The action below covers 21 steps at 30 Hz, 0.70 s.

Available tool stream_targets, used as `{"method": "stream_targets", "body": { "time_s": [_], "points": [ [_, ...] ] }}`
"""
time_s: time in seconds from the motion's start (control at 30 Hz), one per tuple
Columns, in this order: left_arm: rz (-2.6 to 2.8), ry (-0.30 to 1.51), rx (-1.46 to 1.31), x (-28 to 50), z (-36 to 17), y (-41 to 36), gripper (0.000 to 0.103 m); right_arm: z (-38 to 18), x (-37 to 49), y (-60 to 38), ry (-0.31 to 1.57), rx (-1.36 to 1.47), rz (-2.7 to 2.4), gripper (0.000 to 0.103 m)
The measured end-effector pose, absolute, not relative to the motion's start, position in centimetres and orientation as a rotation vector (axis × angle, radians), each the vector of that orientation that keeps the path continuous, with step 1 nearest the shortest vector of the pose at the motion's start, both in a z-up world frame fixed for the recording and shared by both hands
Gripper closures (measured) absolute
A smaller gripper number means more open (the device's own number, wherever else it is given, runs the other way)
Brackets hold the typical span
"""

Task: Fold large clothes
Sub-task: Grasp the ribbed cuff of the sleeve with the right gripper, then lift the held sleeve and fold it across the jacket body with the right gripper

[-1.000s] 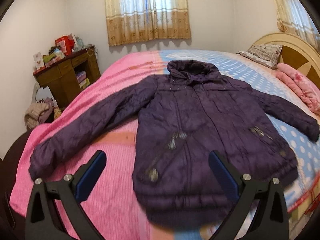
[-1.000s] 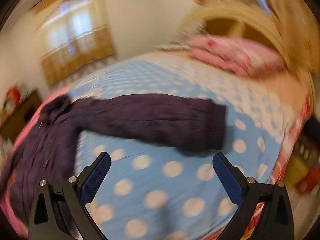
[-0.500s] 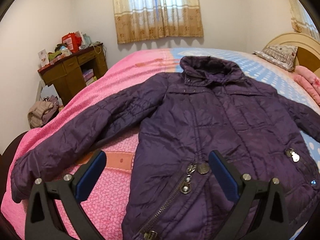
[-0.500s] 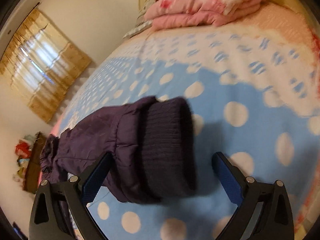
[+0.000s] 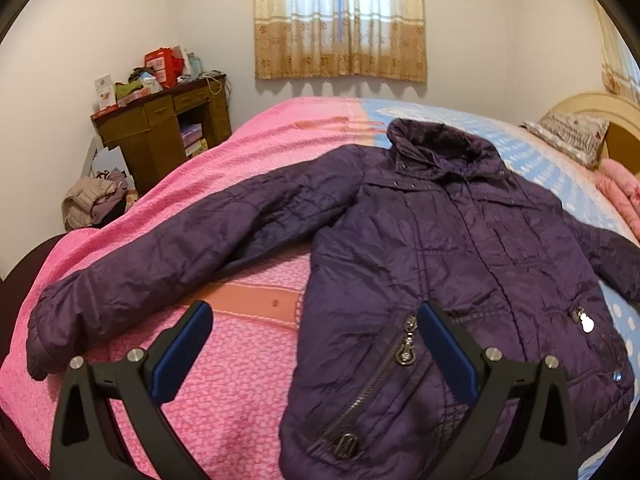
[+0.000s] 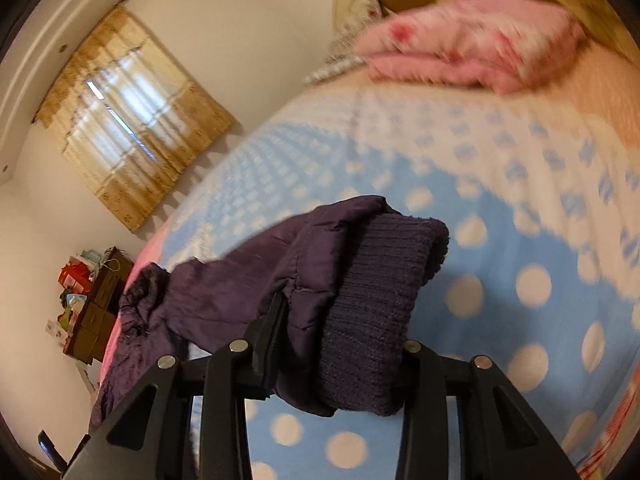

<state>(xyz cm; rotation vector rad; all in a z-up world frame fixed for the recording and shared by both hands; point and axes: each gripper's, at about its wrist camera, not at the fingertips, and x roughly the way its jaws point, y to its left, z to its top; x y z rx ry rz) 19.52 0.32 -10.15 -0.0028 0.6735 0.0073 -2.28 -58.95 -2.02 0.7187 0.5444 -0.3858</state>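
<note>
A dark purple padded jacket point(image 5: 452, 248) lies face up and spread out on the bed, collar towards the window. Its left sleeve point(image 5: 160, 256) stretches over the pink cover. My left gripper point(image 5: 312, 312) hangs open just above the jacket's lower front, one finger beside the pocket zipper point(image 5: 406, 344), with nothing gripped. In the right wrist view my right gripper point(image 6: 344, 336) is closing, and the other sleeve's ribbed knit cuff point(image 6: 380, 292) is bunched between its jaws and pinched by them. The sleeve trails back left towards the jacket body point(image 6: 140, 320).
The bed has a pink cover point(image 5: 240, 392) on one half and a blue dotted cover point(image 6: 500, 300) on the other. Folded pink bedding point(image 6: 472, 52) and a pillow point(image 5: 568, 136) lie by the headboard. A cluttered wooden desk point(image 5: 160, 128) and a clothes heap point(image 5: 96, 204) stand by the wall.
The right gripper reached the sleeve cuff and closed around it from fully open. The left gripper moved closer over the jacket's lower front and stayed open.
</note>
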Motion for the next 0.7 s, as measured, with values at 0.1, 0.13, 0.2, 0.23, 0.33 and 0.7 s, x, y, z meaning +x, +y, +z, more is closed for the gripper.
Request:
{"method": "stream_targets", "body": {
  "time_s": [0.1,0.13,0.2,0.23,0.33,0.7],
  "points": [
    [0.010,0.667,-0.016,19.4,-10.0,1.0,0.000,1.8,-1.3,-57.9,0.508,0.662,-0.354,0.067],
    [0.008,0.666,-0.021,19.3,-10.0,1.1,0.000,3.1,-0.7,-57.3,0.496,0.644,-0.341,0.067],
    [0.001,0.666,-0.027,19.2,-10.1,1.3,0.000,5.7,0.5,-56.0,0.479,0.602,-0.311,0.067],
    [-0.003,0.668,-0.029,19.3,-10.1,1.3,0.000,7.0,1.2,-55.2,0.471,0.580,-0.296,0.067],
    [-0.013,0.674,-0.033,19.2,-10.5,1.4,0.000,10.9,3.7,-52.4,0.457,0.506,-0.241,0.067],
    [-0.020,0.684,-0.082,19.1,-11.1,3.3,0.000,17.6,14.2,-39.8,0.486,0.249,-0.072,0.069]
  ]
}}
